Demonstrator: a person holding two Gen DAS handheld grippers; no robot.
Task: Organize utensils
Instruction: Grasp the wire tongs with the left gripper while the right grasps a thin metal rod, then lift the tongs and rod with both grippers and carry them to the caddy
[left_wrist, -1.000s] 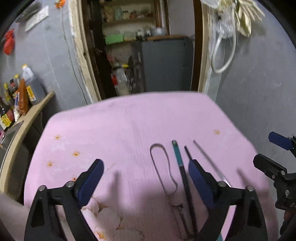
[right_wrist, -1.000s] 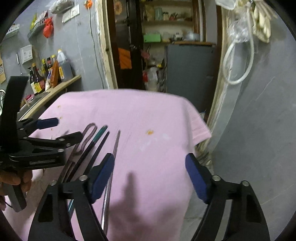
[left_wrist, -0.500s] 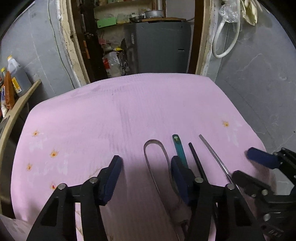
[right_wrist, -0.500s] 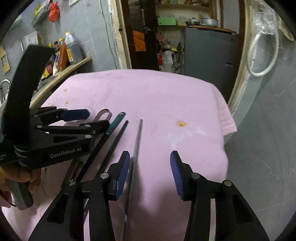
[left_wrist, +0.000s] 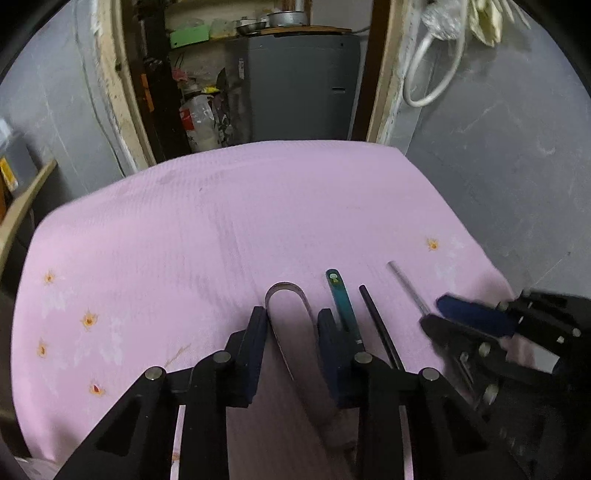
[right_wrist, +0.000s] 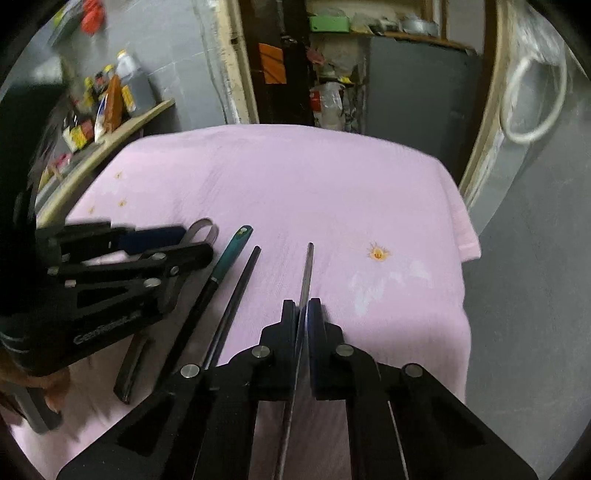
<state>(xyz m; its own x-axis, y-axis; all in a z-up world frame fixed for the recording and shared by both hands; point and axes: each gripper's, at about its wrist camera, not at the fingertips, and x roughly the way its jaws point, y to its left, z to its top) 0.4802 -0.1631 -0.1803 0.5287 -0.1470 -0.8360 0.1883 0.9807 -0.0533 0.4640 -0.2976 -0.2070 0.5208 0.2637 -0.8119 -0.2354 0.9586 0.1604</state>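
Several utensils lie side by side on a pink cloth (left_wrist: 221, 229): metal tongs (left_wrist: 286, 290), a teal-handled utensil (left_wrist: 341, 299), a black chopstick (left_wrist: 375, 321) and a thin metal rod (left_wrist: 404, 282). My left gripper (left_wrist: 291, 314) straddles the tongs. Its jaws are closing, and both pads lie against the tongs' arms. In the right wrist view my right gripper (right_wrist: 303, 306) is shut on the metal rod (right_wrist: 308, 266), which runs between its pads. The left gripper (right_wrist: 195, 242) shows there over the tongs (right_wrist: 203, 227). The right gripper (left_wrist: 432, 312) shows at the left view's right edge.
A wooden shelf with bottles (right_wrist: 110, 99) stands to the left of the table. Behind the table are a doorway and a grey cabinet (left_wrist: 295, 85). A white hose (left_wrist: 432, 74) hangs on the right wall. The cloth's right edge (right_wrist: 465, 236) drops off close to the rod. A hand (right_wrist: 55, 387) holds the left gripper.
Both grippers came down and forward over the utensils and their jaws narrowed. The left closed around the tongs. The right closed on the metal rod.
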